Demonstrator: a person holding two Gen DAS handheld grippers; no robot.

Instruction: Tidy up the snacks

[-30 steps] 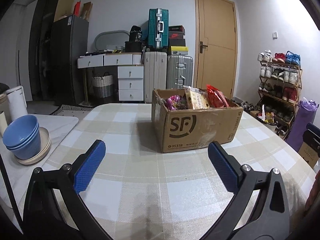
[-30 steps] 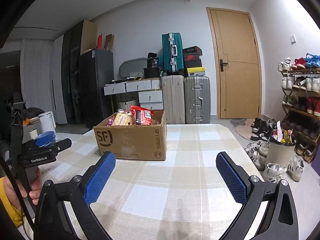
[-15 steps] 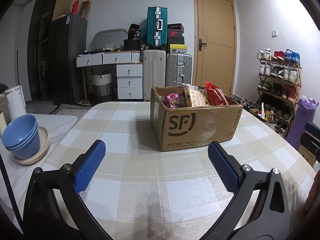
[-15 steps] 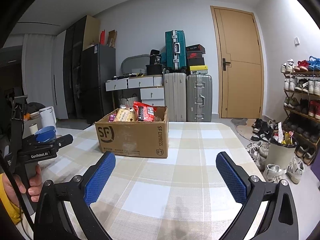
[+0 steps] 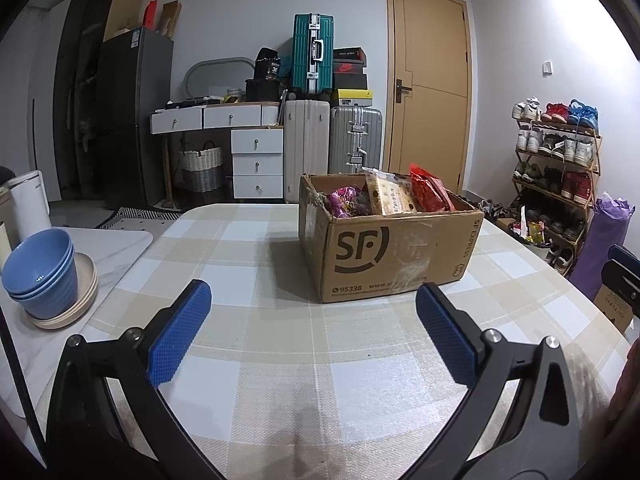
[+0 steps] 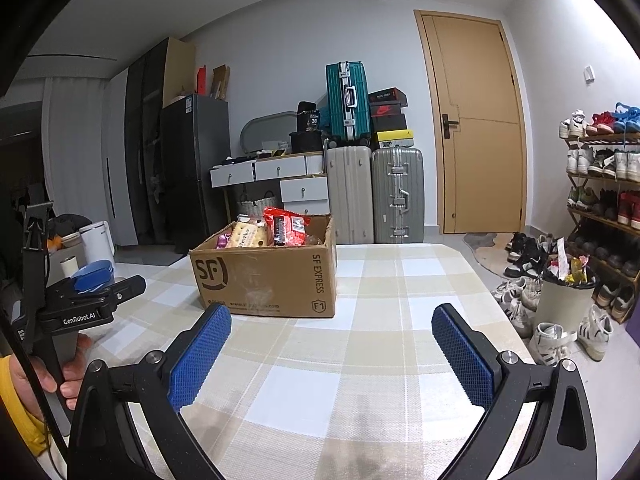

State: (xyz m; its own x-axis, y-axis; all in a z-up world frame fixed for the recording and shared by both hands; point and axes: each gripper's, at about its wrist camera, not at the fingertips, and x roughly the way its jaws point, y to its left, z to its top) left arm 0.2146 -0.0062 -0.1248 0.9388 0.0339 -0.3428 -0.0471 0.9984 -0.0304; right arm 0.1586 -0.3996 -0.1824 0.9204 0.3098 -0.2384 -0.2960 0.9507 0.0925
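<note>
A brown SF cardboard box stands on the checked tablecloth, its top open. Snack packets stick up out of it: a purple one, a beige biscuit pack and a red pack. My left gripper is open, short of the box with nothing between its fingers. My right gripper is open too, in front of the box and slightly to its right. In the right wrist view a hand holds the left gripper's body.
Blue bowls stacked on a beige plate sit on a white side surface at the left, with a white kettle behind. Suitcases, a drawer desk and a door are behind the table. A shoe rack and a bin stand at the right.
Both grippers have edged a little closer to the box, which looks slightly larger. Both stay open and empty.
</note>
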